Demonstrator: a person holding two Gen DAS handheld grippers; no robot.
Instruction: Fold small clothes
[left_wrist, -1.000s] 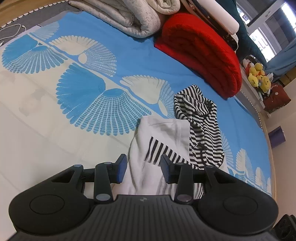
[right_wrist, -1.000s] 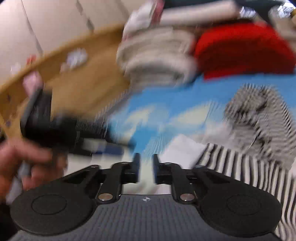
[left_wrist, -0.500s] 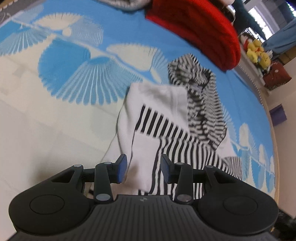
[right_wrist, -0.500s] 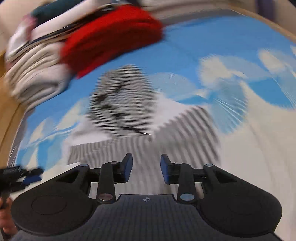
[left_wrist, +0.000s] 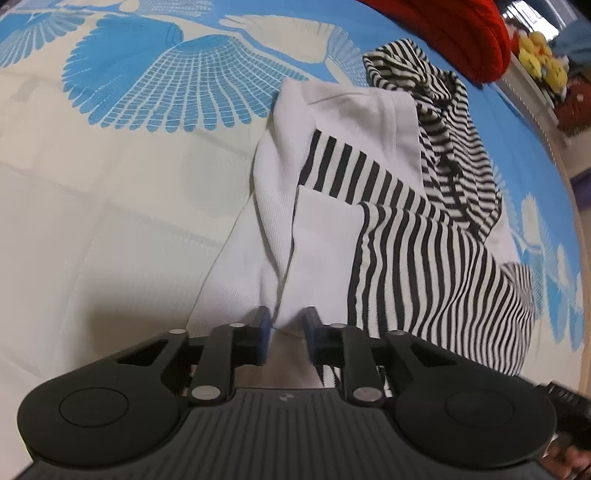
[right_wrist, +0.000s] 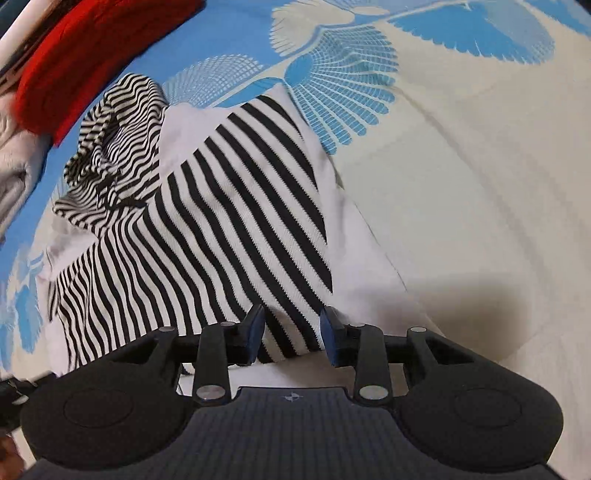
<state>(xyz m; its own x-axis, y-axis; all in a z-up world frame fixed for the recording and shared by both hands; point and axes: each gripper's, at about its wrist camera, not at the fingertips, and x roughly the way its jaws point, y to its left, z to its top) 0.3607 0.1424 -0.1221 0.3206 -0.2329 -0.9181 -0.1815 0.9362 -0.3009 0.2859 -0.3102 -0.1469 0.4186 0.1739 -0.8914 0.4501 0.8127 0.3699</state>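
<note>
A small black-and-white striped hooded garment (left_wrist: 388, 206) with white panels lies partly folded on the bed. Its striped hood (left_wrist: 443, 122) lies at the far end. My left gripper (left_wrist: 286, 326) is open, its fingers on either side of the white near hem. In the right wrist view the garment (right_wrist: 229, 206) lies spread ahead, hood (right_wrist: 114, 136) at the far left. My right gripper (right_wrist: 293, 330) is open, its fingers on either side of the striped near hem.
The bed sheet (left_wrist: 129, 155) is cream and blue with fan patterns. A rolled red blanket (left_wrist: 454, 33) lies beyond the hood, also in the right wrist view (right_wrist: 85, 62). Yellow soft toys (left_wrist: 539, 62) sit at the far right.
Both grippers have come down and in to the garment's near hem. The right gripper swung across from the left side and opened from nearly closed.
</note>
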